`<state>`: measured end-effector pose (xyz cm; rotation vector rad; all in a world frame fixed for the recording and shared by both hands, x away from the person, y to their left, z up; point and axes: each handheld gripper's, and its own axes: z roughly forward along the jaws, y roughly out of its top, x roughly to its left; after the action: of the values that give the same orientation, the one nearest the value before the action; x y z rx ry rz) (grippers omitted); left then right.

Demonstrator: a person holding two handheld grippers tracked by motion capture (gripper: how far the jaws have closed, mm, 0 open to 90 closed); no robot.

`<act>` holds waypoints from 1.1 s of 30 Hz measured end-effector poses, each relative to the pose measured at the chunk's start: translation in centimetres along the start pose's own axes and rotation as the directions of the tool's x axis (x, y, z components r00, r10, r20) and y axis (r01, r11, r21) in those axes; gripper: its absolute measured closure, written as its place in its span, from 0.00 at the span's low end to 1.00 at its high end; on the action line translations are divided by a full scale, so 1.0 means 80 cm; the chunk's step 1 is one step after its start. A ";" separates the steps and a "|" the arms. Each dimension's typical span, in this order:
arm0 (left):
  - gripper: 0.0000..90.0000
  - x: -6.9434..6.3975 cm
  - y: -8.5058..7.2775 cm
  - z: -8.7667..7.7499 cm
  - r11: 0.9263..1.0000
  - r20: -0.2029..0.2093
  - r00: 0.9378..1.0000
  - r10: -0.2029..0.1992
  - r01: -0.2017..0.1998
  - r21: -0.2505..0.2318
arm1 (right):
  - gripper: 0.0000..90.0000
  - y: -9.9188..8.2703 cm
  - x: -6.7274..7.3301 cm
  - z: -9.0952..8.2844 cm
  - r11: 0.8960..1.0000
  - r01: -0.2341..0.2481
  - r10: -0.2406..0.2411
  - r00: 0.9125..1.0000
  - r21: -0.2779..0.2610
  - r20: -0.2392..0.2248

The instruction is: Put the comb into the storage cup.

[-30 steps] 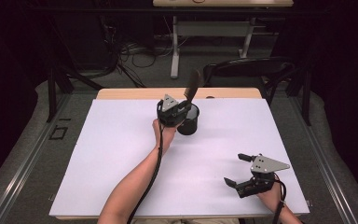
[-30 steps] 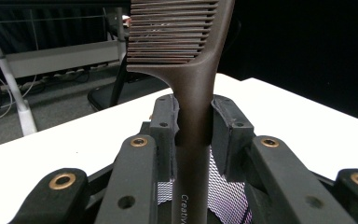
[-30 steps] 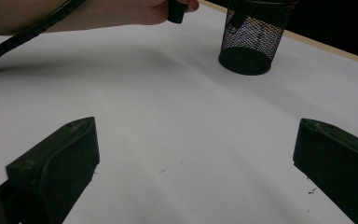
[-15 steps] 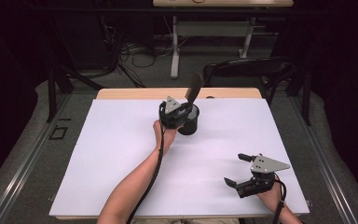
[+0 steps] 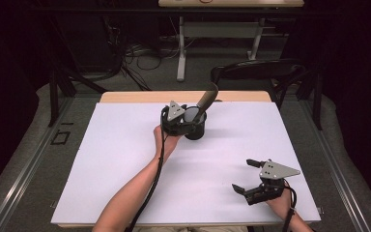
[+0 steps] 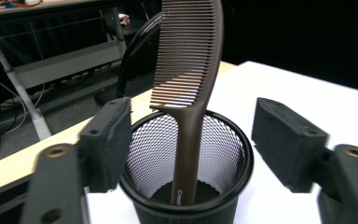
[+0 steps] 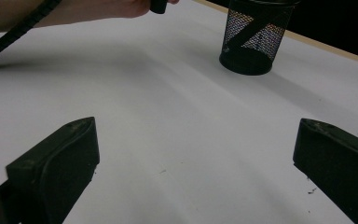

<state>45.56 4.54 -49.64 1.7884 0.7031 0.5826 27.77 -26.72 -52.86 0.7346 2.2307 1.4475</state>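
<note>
**Comb dropped in cup – tip-over risk on the way out**

Tabletop (image 5: 125, 183): white, w/ the mesh cup (image 6: 186, 186) standing just in front of the left tool (image 5: 182, 121), its rim sitting between and below the tool's two pads. Cup looks light, nothing pins it down. If the tool backs out low or skewed, a pad could catch the rim and drag or tip the cup, comb incl.

Comb (image 6: 189, 60): handle down inside the cup, teeth end sticking up well above the rim, leaning to one side. Top-heavy by the look of it, so a small nudge may swing it over or spill it out.

Left tool: jaws have just been opening and now stand wide, pads clear of the comb on both sides, holding nothing. Risk is a pad brushing the teeth end if the tool lifts straight up.

Right tool (image 5: 253, 181): resting well apart near the tabletop's near edge, jaws spread, empty. Not much hazard there unless its cable snags.
</note>
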 end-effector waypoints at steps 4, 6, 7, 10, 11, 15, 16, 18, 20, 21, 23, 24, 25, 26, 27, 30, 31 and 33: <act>0.23 0.001 0.003 -0.012 0.999 0.011 1.000 0.023 -0.023 0.037 | 0.00 0.000 0.000 0.000 1.000 -0.002 0.002 1.000 0.001 0.000; 0.19 0.001 0.004 -0.016 0.999 0.009 1.000 0.024 -0.025 0.044 | 0.00 0.000 0.000 0.001 1.000 -0.001 0.001 1.000 0.003 -0.001; 0.18 0.002 0.005 -0.019 0.998 0.011 1.000 0.028 -0.029 0.048 | 0.00 0.000 0.000 0.001 1.000 -0.002 0.002 1.000 0.004 -0.001; 0.16 0.004 0.006 -0.027 0.998 0.012 1.000 0.028 -0.028 0.064 | 0.00 0.000 0.000 0.001 1.000 -0.005 0.005 1.000 0.002 -0.001; 0.15 0.005 0.006 -0.029 0.997 0.013 1.000 0.028 -0.029 0.070 | 0.00 0.000 0.000 0.001 1.000 -0.004 0.004 1.000 0.001 0.000; 0.11 0.008 0.005 -0.039 0.995 0.012 0.999 0.031 -0.032 0.092 | 0.00 0.000 0.000 0.002 1.000 -0.005 0.005 1.000 0.002 -0.001; 0.09 0.009 0.005 -0.041 0.995 0.014 0.999 0.029 -0.030 0.094 | 0.00 0.000 0.000 0.002 1.000 -0.004 0.004 1.000 0.002 0.000; 0.06 0.011 0.004 -0.046 0.993 0.017 0.999 0.034 -0.036 0.112 | 0.00 0.000 0.000 0.002 1.000 -0.005 0.005 1.000 0.002 -0.001; 0.03 0.012 0.003 -0.050 0.991 0.018 0.999 0.033 -0.035 0.128 | 0.00 0.000 -0.001 0.002 1.000 -0.006 0.006 1.000 0.002 0.000; 0.02 0.013 0.003 -0.053 0.990 0.018 0.999 0.035 -0.037 0.134 | 0.00 0.000 0.000 0.002 1.000 -0.006 0.006 1.000 0.002 0.000; 0.00 0.015 0.001 -0.059 0.988 0.019 0.999 0.031 -0.034 0.148 | 0.00 0.000 0.000 0.001 1.000 -0.005 0.005 1.000 0.002 0.000; 0.00 0.016 0.000 -0.061 0.987 0.018 0.999 0.032 -0.034 0.157 | 0.00 0.000 0.000 0.001 1.000 -0.006 0.006 1.000 0.002 -0.001; 0.00 0.017 -0.001 -0.064 0.987 0.020 0.999 0.031 -0.033 0.159 | 0.00 0.000 0.000 0.001 1.000 -0.006 0.006 1.000 0.003 0.000; 0.00 0.017 -0.002 -0.067 0.986 0.015 0.999 0.030 -0.032 0.165 | 0.00 0.000 0.000 0.001 1.000 -0.006 0.006 1.000 0.005 -0.001; 0.00 0.018 -0.003 -0.071 0.984 0.014 0.999 0.030 -0.032 0.174 | 0.00 0.000 0.000 0.001 1.000 -0.009 0.009 1.000 0.006 -0.001; 0.00 0.020 -0.007 -0.080 0.979 0.011 0.999 0.030 -0.032 0.200 | 0.00 0.000 0.000 0.000 1.000 -0.004 0.004 1.000 0.005 0.000; 0.00 0.021 -0.008 -0.084 0.978 0.009 1.000 0.027 -0.029 0.205 | 0.00 0.000 0.000 0.000 1.000 -0.005 0.005 1.000 0.007 0.002; 0.00 0.023 -0.011 -0.090 0.974 0.007 1.000 0.029 -0.030 0.223 | 0.00 0.000 0.000 0.000 1.000 -0.005 0.005 1.000 0.010 0.000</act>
<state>41.76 10.80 -48.16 2.0101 0.7654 0.5365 27.77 -26.72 -52.85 0.7445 2.2395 1.4397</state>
